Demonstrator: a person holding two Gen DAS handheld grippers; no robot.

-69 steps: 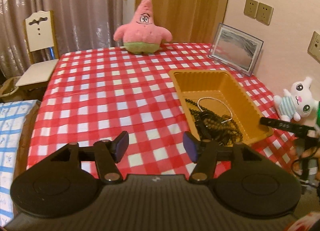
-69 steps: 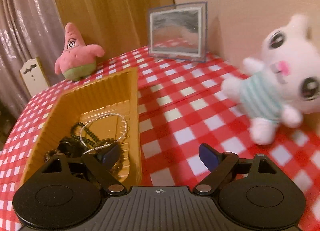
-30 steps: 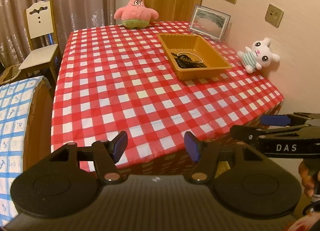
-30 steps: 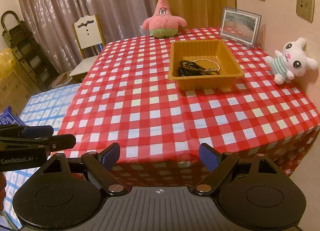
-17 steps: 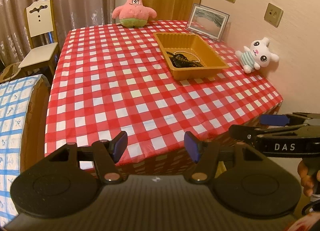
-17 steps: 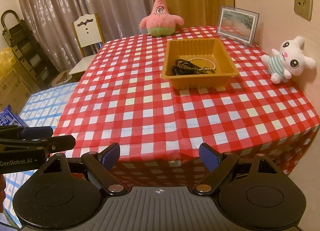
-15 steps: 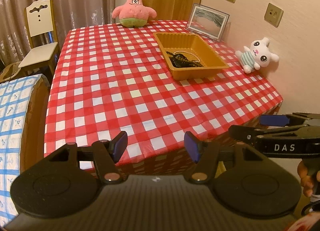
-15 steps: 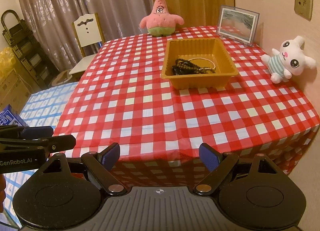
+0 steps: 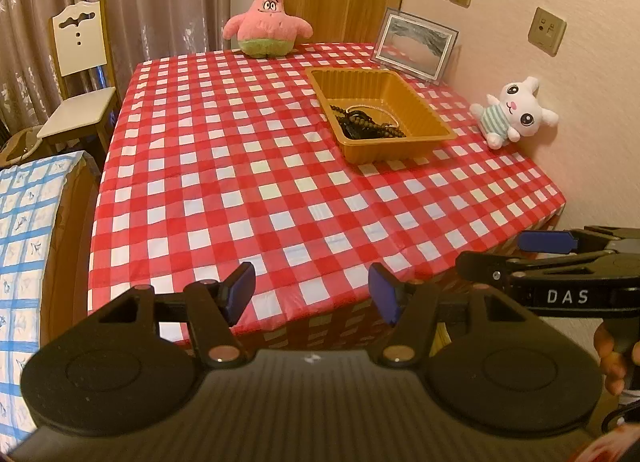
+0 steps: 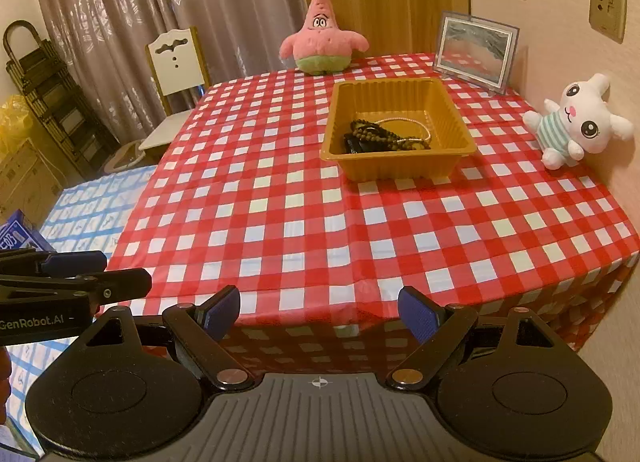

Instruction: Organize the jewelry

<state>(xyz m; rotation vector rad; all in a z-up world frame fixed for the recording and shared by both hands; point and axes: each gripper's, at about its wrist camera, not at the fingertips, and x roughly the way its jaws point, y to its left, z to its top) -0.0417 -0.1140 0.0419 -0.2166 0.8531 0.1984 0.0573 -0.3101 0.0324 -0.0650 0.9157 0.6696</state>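
Note:
A tan plastic tray (image 9: 434, 128) (image 10: 456, 118) stands on the far right part of the red-and-white checked table (image 9: 240, 166) (image 10: 280, 206). In it lies a heap of dark bead strings (image 9: 370, 126) (image 10: 376, 138) with a thin pale bracelet (image 9: 382, 110) (image 10: 412, 124) on top. My left gripper (image 9: 312, 294) hangs open and empty off the table's near edge. My right gripper (image 10: 320, 312) is likewise open and empty, back from the near edge. Each gripper shows from the side in the other's view.
A pink star plush (image 9: 268, 20) (image 10: 324, 38) sits at the far edge, a picture frame (image 9: 414, 46) (image 10: 476, 52) and a white bunny plush (image 9: 516, 112) (image 10: 580, 122) along the wall. A white chair (image 9: 80, 82) and a blue checked surface (image 9: 24, 242) lie left of the table.
Both grippers pulled back from right over the tray to beyond the table's near edge. Over the last half second nothing has shifted. The jaws kept the same width.

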